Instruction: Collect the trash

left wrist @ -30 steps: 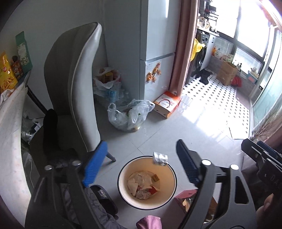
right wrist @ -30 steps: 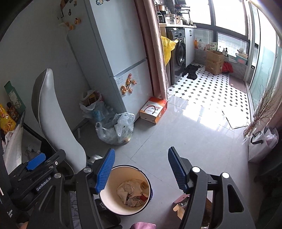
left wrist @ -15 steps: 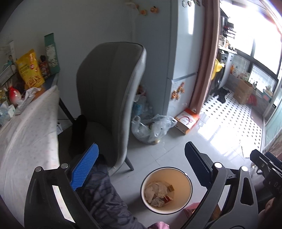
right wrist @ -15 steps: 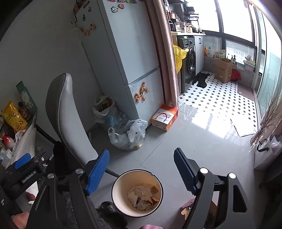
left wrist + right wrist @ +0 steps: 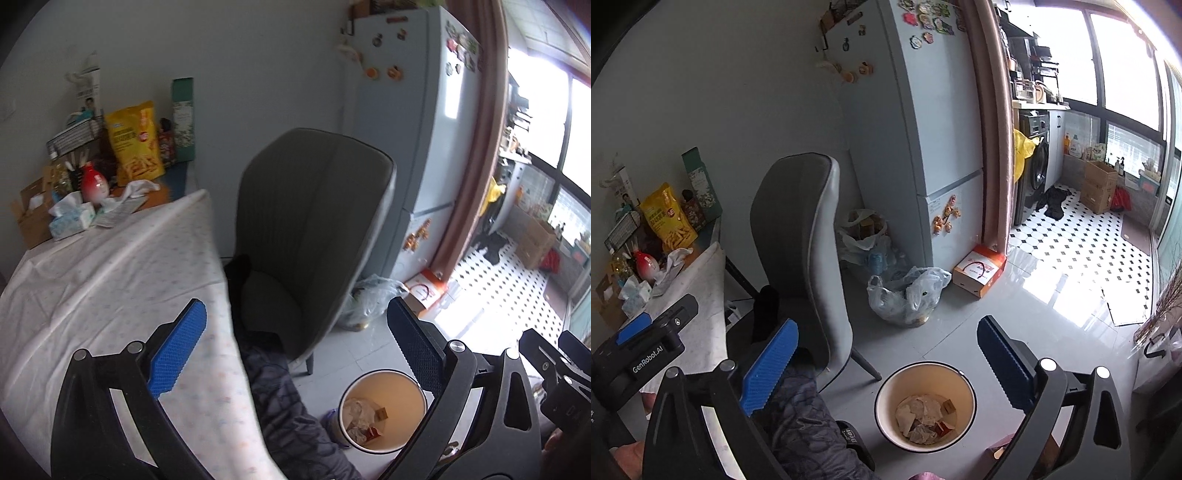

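1. Left wrist view: the left tool (image 5: 295, 343) hangs released, its blue pads spread wide with nothing between them.
2. Below it on the floor stands the trash bin (image 5: 400, 384), a round cream pail with a dark rim, mouth facing up. Crumpled paper scraps (image 5: 356, 415) and a small brown and red wrapper lie at its bottom.
3. The right finger of the tool cuts off the bin's right edge, and a dark quilted garment (image 5: 288, 413) covers its lower left side.
4. A white-clothed bench (image 5: 110, 280) fills the left, with a tissue pack (image 5: 72, 218) and a yellow snack bag (image 5: 135, 142) at its far end. A grey chair (image 5: 314, 229) stands between the bench and the bin.
5. Right wrist view: the right tool (image 5: 886, 358) is likewise released and holds nothing.
6. The trash bin (image 5: 886, 398) sits upright on the grey floor just below and between the fingers, its whole rim visible, with crumpled paper scraps (image 5: 919, 413) inside.
7. The left tool (image 5: 642, 350) shows at the left edge over the bench (image 5: 698, 306); its fingers are out of frame.
8. A clear plastic bag (image 5: 908, 295) sits on the floor beyond the bin, near the fridge (image 5: 923, 147).
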Tool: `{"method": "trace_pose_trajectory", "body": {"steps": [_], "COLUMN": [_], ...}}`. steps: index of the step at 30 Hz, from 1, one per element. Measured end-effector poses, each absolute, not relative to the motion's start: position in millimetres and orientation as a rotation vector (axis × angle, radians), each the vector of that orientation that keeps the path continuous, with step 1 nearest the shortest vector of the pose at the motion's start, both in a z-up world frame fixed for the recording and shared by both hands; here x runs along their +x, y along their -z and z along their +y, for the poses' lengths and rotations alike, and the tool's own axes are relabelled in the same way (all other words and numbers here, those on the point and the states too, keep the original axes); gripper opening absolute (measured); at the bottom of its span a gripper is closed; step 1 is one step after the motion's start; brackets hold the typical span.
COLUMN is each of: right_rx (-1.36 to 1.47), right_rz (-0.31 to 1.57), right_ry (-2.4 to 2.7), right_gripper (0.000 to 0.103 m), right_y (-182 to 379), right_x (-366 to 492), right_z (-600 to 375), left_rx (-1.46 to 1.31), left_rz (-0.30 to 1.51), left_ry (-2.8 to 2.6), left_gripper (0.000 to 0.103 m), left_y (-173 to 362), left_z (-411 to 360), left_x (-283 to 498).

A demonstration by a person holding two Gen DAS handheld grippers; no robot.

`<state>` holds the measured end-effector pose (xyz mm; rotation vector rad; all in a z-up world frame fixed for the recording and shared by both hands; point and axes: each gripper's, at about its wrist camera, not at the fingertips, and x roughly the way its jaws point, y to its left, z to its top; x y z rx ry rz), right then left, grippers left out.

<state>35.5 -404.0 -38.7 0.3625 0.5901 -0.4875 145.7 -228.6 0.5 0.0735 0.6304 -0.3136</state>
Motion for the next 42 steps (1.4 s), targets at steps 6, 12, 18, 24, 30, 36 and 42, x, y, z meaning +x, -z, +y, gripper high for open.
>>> {"method": "trace_pose_trajectory", "body": {"steps": [6,12,18,24,30,36,42], "right_rx": [0.308,0.273,0.226,0.193,0.173,0.149,0.127], "right_rz": [0.565,0.553,0.562,0.558,0.557,0.559,0.562], "right_ry": [0.413,0.359,0.310,0.262,0.231,0.205,0.193], "right_gripper": [0.095,0.095,0.095,0.095,0.095,0.095,0.095], "right_y": [14,1,-1,-6,-9,-12,-9], "right_x": [39,39,39,33,25,24,29], "right_z": [-351,-304,-267,-238,-221,-207,-192], "left_rx": [0.021,-0.025,-0.087,-0.110,-0.102,-0.105,-0.108], "left_rz": [0.580,0.544,0.531,0.517,0.500,0.485,0.481], "left_ry": [0.236,0.160,0.087,0.038,0.018,0.002,-0.029], "left_gripper": [0.097,0.097,0.097,0.097,0.097,0.097,0.097], "left_y": [-19,-29,-26,-24,-27,-26,-22], "left_z": [-173,-115,-62,-30,-19,-9,5], "left_x": [134,123,111,95,80,66,61]}}
